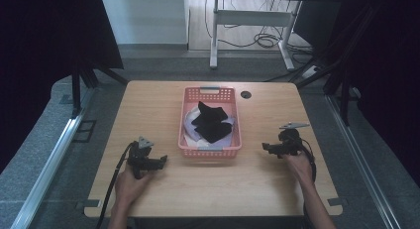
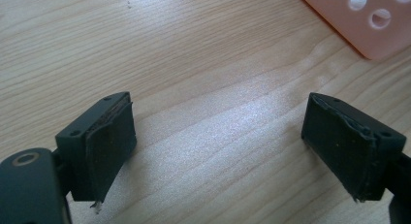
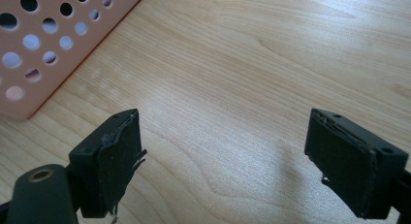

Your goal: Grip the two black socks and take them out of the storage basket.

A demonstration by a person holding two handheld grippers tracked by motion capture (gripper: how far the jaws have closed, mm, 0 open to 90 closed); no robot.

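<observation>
1. Since nothing is being gripped yet, the work seems to centre on the black cloth (image 1: 212, 121), which is lying crumpled on paler fabric (image 1: 189, 124) inside the pink basket (image 1: 210, 94) at the middle of the desk (image 1: 148, 105).
2. Sitting in reach of both hands, the basket is probably placed there so either side can dip in.
3. Flanking it, the left tongs (image 1: 159, 161) and right tongs (image 1: 266, 147) are resting low by its near corners, likely waiting to start.
4. Both tongs are standing wide open, holding nothing, with bare wood between the jaws and a basket corner showing beyond.
</observation>
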